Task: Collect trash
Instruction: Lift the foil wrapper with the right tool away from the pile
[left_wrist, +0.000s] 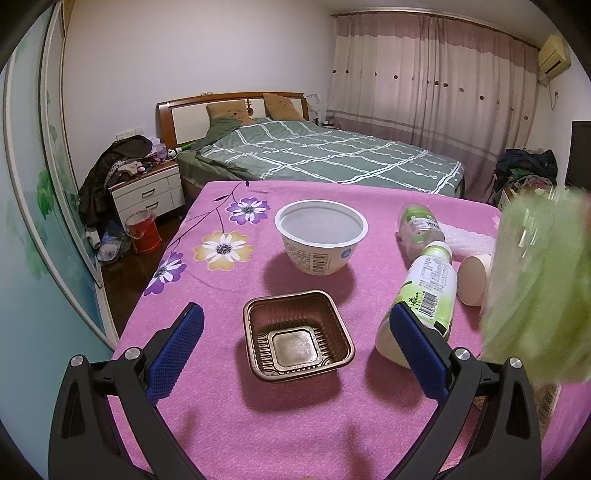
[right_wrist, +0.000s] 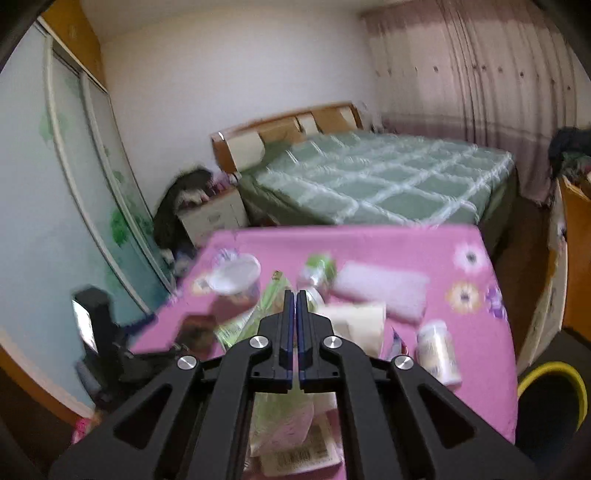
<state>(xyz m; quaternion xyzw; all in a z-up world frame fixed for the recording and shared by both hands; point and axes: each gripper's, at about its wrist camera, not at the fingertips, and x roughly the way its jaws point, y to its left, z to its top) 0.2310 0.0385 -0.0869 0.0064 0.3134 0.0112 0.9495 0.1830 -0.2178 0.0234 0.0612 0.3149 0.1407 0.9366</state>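
- Bedroom backdrop: green checked bed (left_wrist: 325, 155), curtains, and nearest me a table under a pink cloth (left_wrist: 221, 424) strewn with trash.
- Landmark, brown tray (left_wrist: 297, 334): square, empty, sitting between the blue pads of my left gripper (left_wrist: 295, 354), whose jaws stand wide apart with nothing held.
- White tub (left_wrist: 321, 242): just beyond the tray, upright.
- Bottle (left_wrist: 421, 299): right of the tray, lying down, long axis running away from me, its base beside the right pad.
- Paper cup (left_wrist: 474, 278): right of the tray past the bottle, on its side.
- Right gripper (right_wrist: 295, 321): jaws pressed together on a thin green wrapper (right_wrist: 275, 417), which hangs beneath them, clear of the cloth as far as I can judge.
- Yellow-rimmed bin (right_wrist: 550, 400): on the floor off the table's right edge, far from the tray; my right hand is nearer, so I judge the wrapper goes there.
- View difference: only the right wrist view shows the bin; the left wrist view shows the wrapper as a green blur at its right edge.
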